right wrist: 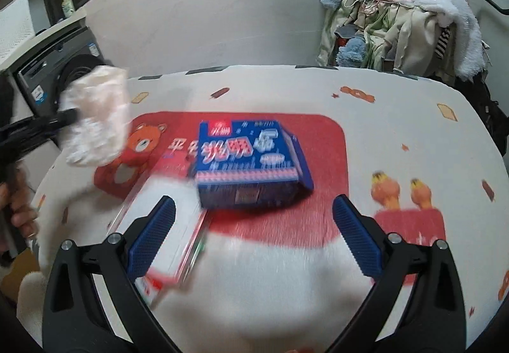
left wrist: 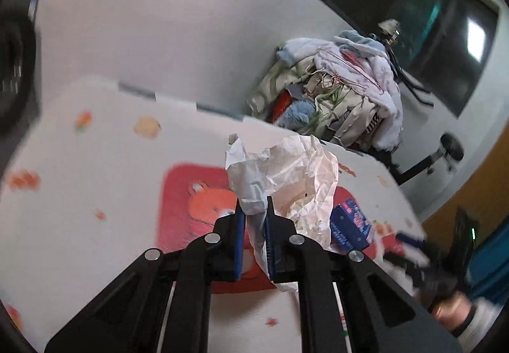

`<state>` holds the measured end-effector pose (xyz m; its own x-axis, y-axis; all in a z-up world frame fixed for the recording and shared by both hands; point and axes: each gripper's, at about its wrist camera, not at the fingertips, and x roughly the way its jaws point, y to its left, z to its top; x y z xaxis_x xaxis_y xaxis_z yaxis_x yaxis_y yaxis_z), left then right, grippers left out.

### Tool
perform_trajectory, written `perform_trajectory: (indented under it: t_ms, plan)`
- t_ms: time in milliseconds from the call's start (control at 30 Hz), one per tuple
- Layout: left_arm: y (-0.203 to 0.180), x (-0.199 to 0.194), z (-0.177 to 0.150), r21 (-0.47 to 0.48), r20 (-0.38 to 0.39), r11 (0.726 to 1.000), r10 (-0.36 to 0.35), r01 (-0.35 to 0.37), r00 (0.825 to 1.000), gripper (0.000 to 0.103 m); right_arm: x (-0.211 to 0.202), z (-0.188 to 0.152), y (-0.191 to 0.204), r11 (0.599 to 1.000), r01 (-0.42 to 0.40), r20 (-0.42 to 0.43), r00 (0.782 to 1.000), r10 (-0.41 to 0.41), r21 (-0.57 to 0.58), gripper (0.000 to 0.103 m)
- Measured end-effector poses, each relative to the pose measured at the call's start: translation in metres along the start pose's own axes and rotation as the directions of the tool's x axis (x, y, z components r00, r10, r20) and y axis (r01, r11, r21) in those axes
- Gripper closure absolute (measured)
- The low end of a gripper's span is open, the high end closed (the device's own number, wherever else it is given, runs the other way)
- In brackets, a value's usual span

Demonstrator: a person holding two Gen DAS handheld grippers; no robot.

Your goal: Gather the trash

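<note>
My left gripper is shut on a crumpled white paper wrapper and holds it above the table; the same wrapper shows at the left of the right wrist view. A blue carton with red and white print lies on the red bear patch of the tablecloth; it also shows in the left wrist view. A flat white and red box lies beside the carton, under my right gripper's left finger. My right gripper is open, just in front of the blue carton, not touching it.
The table has a white cloth with cartoon prints. A heap of clothes and hangers stands behind its far right edge. A grey washing machine stands at the left. White wall behind.
</note>
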<state>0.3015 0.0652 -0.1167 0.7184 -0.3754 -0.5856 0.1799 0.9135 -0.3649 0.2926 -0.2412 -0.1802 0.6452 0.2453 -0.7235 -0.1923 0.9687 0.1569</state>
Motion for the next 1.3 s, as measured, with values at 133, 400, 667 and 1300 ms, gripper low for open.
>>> perform_trajectory:
  t_ms: [133, 400, 667, 1300]
  plan:
    - [0.002, -0.025, -0.007, 0.069, 0.027, 0.997, 0.018, -0.019, 0.999, 0.092, 0.033, 0.021, -0.005, 0.999, -0.031, -0.050, 0.998, 0.033, 0.035, 0.006]
    - [0.006, -0.031, -0.021, 0.069, -0.015, 0.997, 0.019, -0.018, 1.000, 0.092, 0.070, 0.036, 0.005, 0.996, -0.068, -0.112, 0.991, 0.073, 0.050, 0.006]
    - [-0.004, -0.041, -0.036, 0.111, -0.042, 0.994, -0.001, 0.005, 0.999, 0.092, 0.059, 0.039, 0.013, 0.999, -0.033, -0.085, 0.996, 0.034, 0.009, 0.017]
    - [-0.082, -0.125, -0.136, 0.350, -0.156, 0.928, -0.075, 0.126, 0.985, 0.092, -0.121, -0.083, 0.036, 0.998, -0.053, 0.093, 0.994, 0.055, -0.020, 0.017]
